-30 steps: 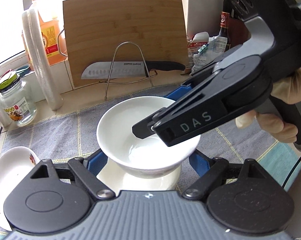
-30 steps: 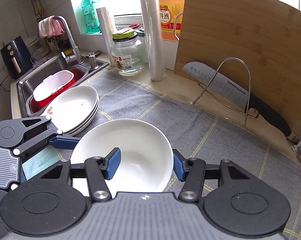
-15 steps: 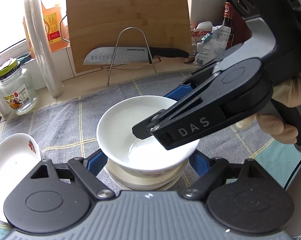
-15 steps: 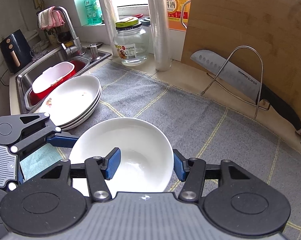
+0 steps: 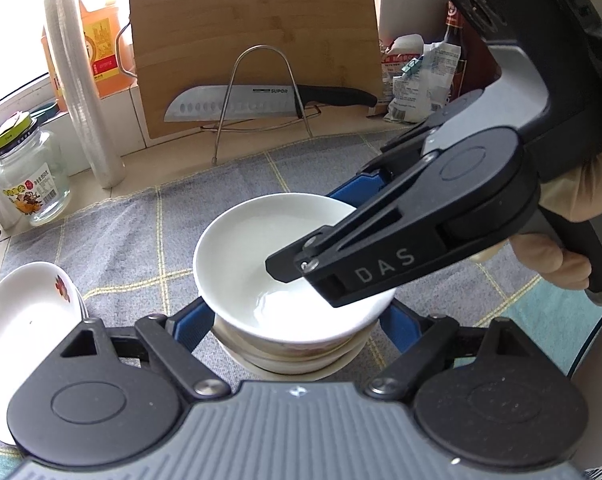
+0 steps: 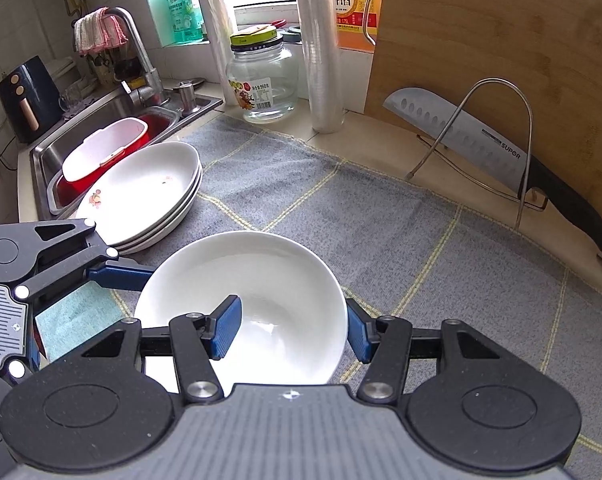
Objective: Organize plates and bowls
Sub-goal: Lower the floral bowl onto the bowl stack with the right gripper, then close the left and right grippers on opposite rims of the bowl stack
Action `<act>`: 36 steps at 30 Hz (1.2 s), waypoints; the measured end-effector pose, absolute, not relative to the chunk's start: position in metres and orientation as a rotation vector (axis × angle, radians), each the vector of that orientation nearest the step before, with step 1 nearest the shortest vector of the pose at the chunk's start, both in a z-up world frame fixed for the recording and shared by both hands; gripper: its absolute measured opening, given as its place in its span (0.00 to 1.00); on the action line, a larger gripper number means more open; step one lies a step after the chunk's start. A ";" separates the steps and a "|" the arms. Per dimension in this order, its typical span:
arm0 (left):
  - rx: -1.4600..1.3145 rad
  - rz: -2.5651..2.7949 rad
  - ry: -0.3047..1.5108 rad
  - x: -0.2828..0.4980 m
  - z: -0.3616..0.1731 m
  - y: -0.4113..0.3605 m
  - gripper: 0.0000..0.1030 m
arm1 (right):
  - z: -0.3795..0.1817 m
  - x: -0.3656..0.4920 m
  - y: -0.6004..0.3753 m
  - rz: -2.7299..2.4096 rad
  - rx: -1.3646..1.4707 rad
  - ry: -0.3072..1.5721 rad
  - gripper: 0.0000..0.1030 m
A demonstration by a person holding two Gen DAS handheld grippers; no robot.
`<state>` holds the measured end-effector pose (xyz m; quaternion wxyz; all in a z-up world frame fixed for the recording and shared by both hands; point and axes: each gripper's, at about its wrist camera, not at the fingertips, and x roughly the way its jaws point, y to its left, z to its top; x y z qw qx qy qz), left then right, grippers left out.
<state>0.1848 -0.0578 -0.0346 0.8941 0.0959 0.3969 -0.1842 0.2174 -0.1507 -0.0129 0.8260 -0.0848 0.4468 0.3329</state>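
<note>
White bowl (image 6: 241,304) is sitting mouth-up between both claws, being set onto the bowl stack (image 5: 293,354) beneath; it is round, so no long axis. Right claw (image 6: 289,330) is pinching its near rim, one pad inside, one outside; left claw (image 5: 295,330) is straddling the stack, jaws opening, pads seemingly clear. Farther left, stacked plates (image 6: 149,196) are lying done; release is remaining, I judge.

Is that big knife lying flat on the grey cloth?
No, the knife rests in a wire rack against the cutting board, on bare counter behind the cloth.
</note>
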 end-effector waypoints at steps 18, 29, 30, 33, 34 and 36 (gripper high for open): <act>0.209 -0.411 0.838 0.181 -0.034 -0.056 0.90 | -0.014 0.213 -0.150 0.712 -0.190 0.938 0.62; 0.215 -0.396 0.832 0.161 -0.031 -0.037 0.91 | 0.002 0.195 -0.136 0.740 -0.238 0.856 0.94; 0.212 -0.394 0.831 0.160 -0.031 -0.036 0.91 | 0.002 0.194 -0.133 0.744 -0.244 0.854 0.94; 0.197 -0.395 0.822 0.157 -0.031 -0.030 0.91 | 0.001 0.190 -0.126 0.751 -0.251 0.851 0.94; 0.195 -0.398 0.819 0.156 -0.032 -0.029 0.91 | 0.002 0.189 -0.125 0.750 -0.252 0.849 0.95; 0.197 -0.405 0.807 0.154 -0.034 -0.027 0.91 | 0.002 0.187 -0.124 0.743 -0.256 0.845 0.95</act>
